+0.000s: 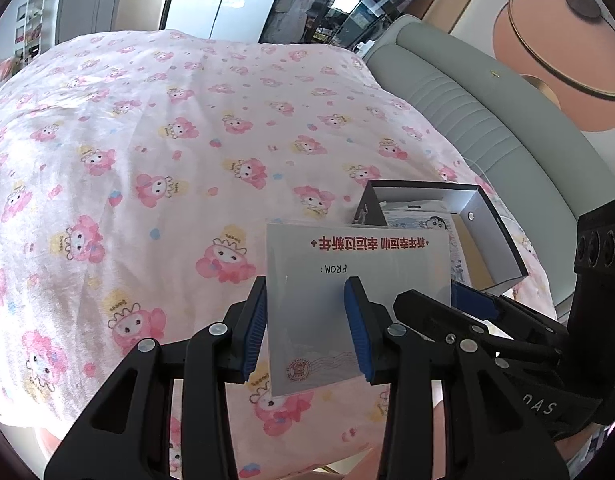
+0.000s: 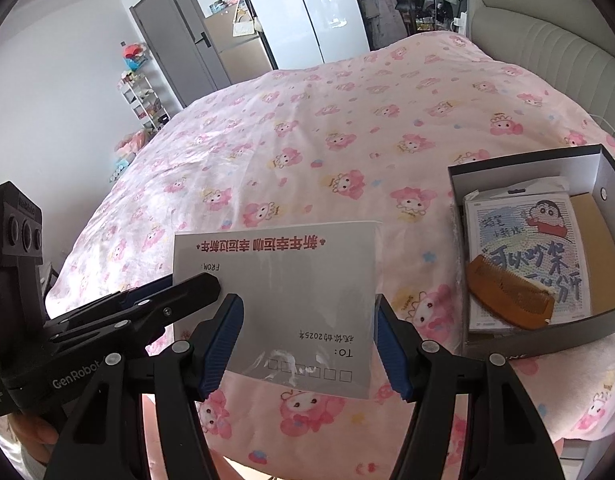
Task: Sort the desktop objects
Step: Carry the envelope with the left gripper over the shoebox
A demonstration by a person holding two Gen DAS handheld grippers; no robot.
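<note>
A bed [image 2: 347,140] fills both views, covered by a pink duvet printed with cartoon figures. At its far right end stands a padded grey headboard [image 2: 547,52].

An open box [image 2: 523,176], dark outside and white inside, sits on the duvet at the near edge of the bed, toward the headboard end.

The left gripper [image 1: 307,292] and right gripper [image 2: 307,300] are side by side over that near edge, just beside the box on the side away from the headboard. Both tilt downward. Each is set fairly narrow and closed on the white envelope [image 2: 275,280], one at each end. On each, one blue-padded finger lies across the envelope's face and the other sits at or behind its edge. The left takes the end farther from the box and the right the end nearer to it.

The envelope hangs between them, clear of the duvet. It is roughly flat, with its printed face toward the cameras. A line of red characters runs along the far edge, with "FROM:" below it, and "TO:" and a row of small squares lie near the lower edge.

Inside the box, a cartoon picture card [image 2: 527,240] lies flat on the bottom against the wall nearer the grippers. A brown wooden comb [image 2: 507,296] rests across the card's near corner.
</note>
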